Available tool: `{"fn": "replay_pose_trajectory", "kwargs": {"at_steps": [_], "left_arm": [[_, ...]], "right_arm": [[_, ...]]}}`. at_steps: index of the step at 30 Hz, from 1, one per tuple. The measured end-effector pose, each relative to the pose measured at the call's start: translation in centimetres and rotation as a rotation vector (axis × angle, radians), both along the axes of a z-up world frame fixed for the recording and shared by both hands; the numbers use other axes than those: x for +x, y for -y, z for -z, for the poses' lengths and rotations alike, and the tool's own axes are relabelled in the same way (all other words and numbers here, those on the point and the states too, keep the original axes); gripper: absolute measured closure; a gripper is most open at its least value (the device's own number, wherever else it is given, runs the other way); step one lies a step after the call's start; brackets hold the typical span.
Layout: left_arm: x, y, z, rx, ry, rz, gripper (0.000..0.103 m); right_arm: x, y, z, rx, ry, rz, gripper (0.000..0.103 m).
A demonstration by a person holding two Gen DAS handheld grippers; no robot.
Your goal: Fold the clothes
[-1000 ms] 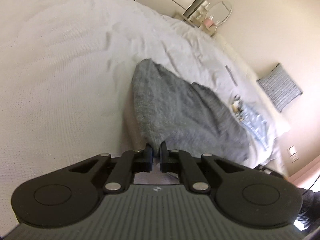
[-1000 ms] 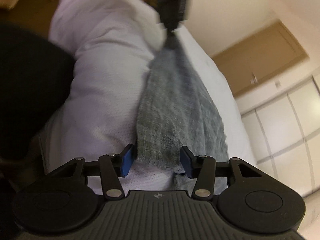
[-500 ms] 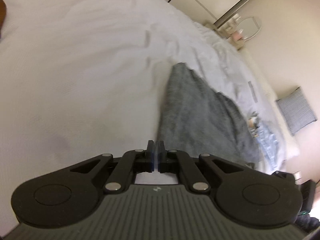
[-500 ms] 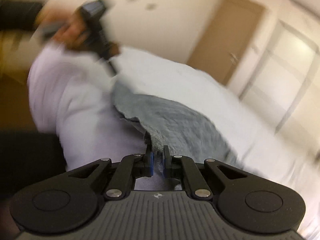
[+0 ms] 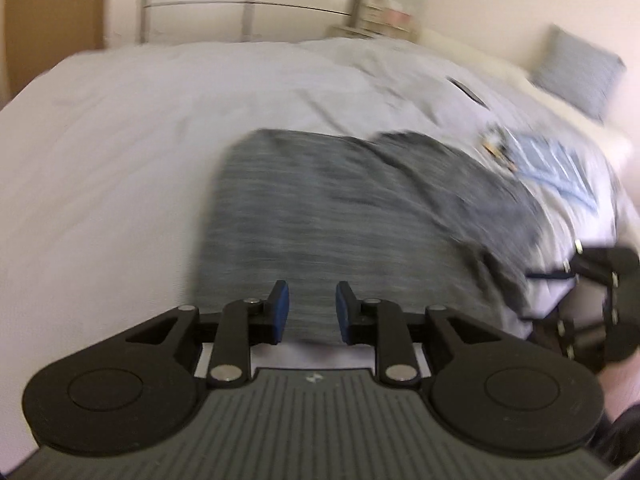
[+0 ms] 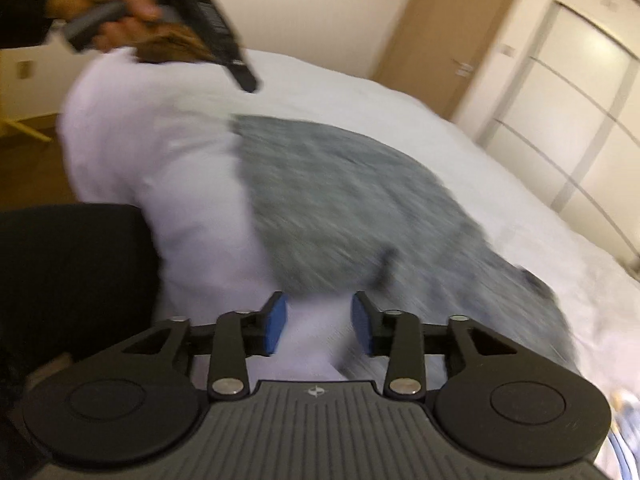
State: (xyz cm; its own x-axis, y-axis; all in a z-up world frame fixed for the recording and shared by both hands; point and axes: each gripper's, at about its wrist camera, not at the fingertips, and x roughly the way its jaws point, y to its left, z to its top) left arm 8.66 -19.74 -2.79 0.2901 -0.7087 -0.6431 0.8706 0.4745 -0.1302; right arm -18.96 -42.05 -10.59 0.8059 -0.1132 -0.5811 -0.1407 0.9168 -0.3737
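Observation:
A grey knitted garment (image 5: pixel 340 208) lies spread on the white bed (image 5: pixel 120 140); it also shows in the right wrist view (image 6: pixel 340 204). My left gripper (image 5: pixel 309 312) is open and empty, just above the garment's near edge. My right gripper (image 6: pixel 318 324) is open and empty over white sheet, beside the garment's near hem. The right gripper shows at the right edge of the left wrist view (image 5: pixel 600 304). The left gripper shows held in a hand at the top left of the right wrist view (image 6: pixel 216 40). Both views are motion-blurred.
A blue striped cloth (image 5: pixel 560 168) and small items lie on the bed right of the garment. A grey pillow (image 5: pixel 580 68) leans at the headboard. White wardrobe doors (image 6: pixel 580 100) and a wooden door (image 6: pixel 452 32) stand beyond the bed. A dark object (image 6: pixel 72 280) sits at my left.
Both grippers were shut on the garment half a second ago; both have opened and let it go. The garment now lies flatter and wider on the bed. Both cameras swung.

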Motion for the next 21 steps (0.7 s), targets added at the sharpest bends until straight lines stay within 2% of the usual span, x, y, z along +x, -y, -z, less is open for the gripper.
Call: {"fn": "replay_pose_trajectory", "kwargs": {"at_steps": [4, 6, 9, 10, 11, 12, 14, 16, 21], "left_arm": [[-2.2, 3.6, 2.3, 0.014, -0.037, 0.051, 0.082], [-2.8, 5.0, 3.5, 0.029, -0.059, 0.060, 0.082], [-3.4, 6.2, 4.7, 0.079, -0.043, 0.055, 0.081], [-3.5, 6.2, 4.7, 0.083, -0.045, 0.051, 0.081], [-3.6, 6.2, 4.6, 0.086, -0.047, 0.047, 0.081], [-3.6, 6.0, 4.4, 0.087, -0.047, 0.044, 0.081], [-3.7, 5.7, 3.9, 0.090, -0.044, 0.039, 0.079], [-4.2, 5.7, 3.5, 0.108, -0.007, 0.033, 0.074], [-5.8, 5.8, 2.6, 0.142, 0.070, 0.017, 0.071]], "right_arm": [[-1.2, 2.6, 0.1, 0.054, 0.025, 0.120, 0.059], [-1.1, 3.4, 0.3, 0.083, 0.031, 0.133, 0.059], [-0.4, 4.2, 0.9, 0.117, 0.009, 0.137, 0.061], [-0.1, 4.5, 1.3, 0.133, -0.007, 0.136, 0.062], [0.3, 4.7, 1.7, 0.141, -0.031, 0.140, 0.074], [0.7, 4.8, 2.2, 0.132, -0.060, 0.151, 0.076], [0.3, 4.8, 2.3, 0.127, -0.076, 0.157, 0.076], [-0.6, 5.1, 1.9, 0.159, -0.072, 0.173, 0.076], [-3.1, 5.8, 0.7, 0.214, 0.002, 0.275, 0.067]]}}
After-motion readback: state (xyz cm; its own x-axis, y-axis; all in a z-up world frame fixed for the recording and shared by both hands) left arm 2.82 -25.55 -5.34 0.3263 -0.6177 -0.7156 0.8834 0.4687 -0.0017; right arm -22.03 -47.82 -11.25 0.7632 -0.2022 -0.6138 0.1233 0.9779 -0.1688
